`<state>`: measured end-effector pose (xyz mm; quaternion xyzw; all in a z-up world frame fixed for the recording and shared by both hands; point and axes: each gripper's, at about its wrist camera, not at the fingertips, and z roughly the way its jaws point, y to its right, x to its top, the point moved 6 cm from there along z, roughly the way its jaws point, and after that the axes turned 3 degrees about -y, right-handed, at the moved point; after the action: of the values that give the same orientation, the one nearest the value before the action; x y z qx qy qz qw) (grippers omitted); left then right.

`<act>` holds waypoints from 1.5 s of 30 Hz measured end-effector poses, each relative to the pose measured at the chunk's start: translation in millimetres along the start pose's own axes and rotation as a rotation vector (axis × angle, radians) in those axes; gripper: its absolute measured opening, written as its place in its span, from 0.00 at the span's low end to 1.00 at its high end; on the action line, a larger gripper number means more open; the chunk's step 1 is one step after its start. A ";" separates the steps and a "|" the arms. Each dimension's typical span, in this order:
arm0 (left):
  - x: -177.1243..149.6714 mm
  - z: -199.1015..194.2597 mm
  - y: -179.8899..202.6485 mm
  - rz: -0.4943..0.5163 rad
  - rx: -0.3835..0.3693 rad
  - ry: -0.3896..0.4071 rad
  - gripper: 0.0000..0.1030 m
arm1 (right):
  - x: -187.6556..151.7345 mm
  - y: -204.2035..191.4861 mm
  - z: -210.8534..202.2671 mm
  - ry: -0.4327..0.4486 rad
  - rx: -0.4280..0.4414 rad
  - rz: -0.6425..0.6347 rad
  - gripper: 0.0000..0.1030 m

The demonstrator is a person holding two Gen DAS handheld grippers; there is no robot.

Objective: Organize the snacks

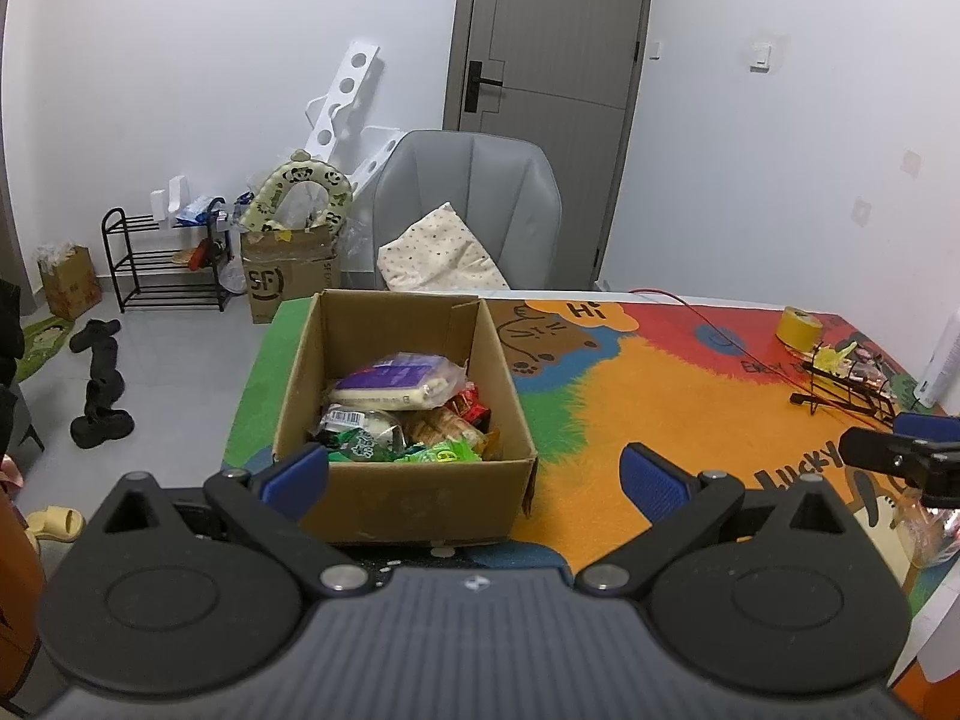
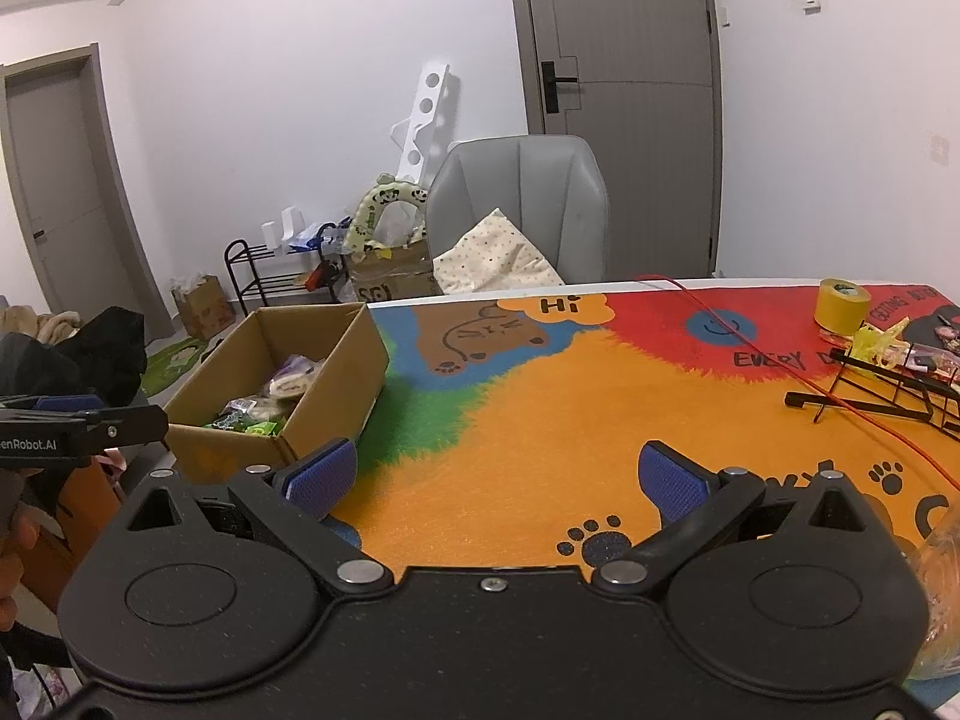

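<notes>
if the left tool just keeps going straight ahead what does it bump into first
Most likely the cardboard box: its near wall sits directly between the open fingers of the left tool. Depth is uncertain, but nothing else appears in front of it.

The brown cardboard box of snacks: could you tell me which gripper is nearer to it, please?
Left. The left gripper hovers just before the brown cardboard box, facing it; the right gripper is over the colourful mat, off to the box's right.

**Right gripper spread above the colourful mat**

The right gripper [image 2: 493, 480], blue-padded fingers [image 2: 671, 487] wide apart and empty, hangs over the orange-patterned worktop [image 2: 540, 420]. An open brown cardboard box [image 2: 336, 384] of packaged snacks [image 2: 270, 402] sits left; a yellow tape roll [image 2: 842, 302] lies far right.
</notes>
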<state>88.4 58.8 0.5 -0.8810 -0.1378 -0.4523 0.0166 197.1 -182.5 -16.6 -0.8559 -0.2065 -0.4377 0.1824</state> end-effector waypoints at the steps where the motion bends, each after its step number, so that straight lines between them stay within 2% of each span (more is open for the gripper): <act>1: 0.1 -0.1 -0.2 -0.002 -0.002 0.000 1.00 | -0.1 0.0 -0.5 0.001 -0.001 0.001 1.00; 45: -1.7 -1.4 -2.8 0.003 0.014 0.008 1.00 | -2.1 0.3 -0.1 0.002 -0.015 -0.005 1.00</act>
<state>85.6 60.8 -0.3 -0.8793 -0.1393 -0.4549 0.0240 196.1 -183.2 -18.3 -0.8561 -0.2053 -0.4406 0.1753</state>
